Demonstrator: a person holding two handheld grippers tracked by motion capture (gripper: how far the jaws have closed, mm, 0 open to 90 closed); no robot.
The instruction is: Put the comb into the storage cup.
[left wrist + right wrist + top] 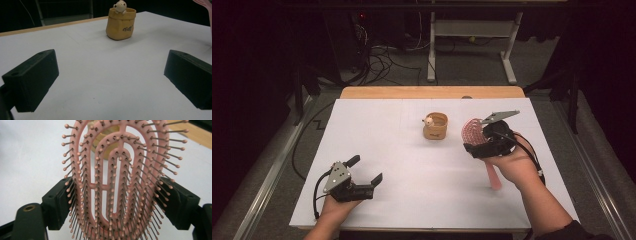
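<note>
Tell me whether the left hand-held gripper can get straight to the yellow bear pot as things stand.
Probably yes. The left hand-held gripper is open and empty, and bare white table lies between it and the yellow pot.

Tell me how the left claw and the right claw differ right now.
The left claw is open and holds nothing; the right claw is shut on the pink hairbrush. The left claw sits low by the table's near edge; the right claw is farther in, beside the yellow pot. Both have black jaws.
</note>
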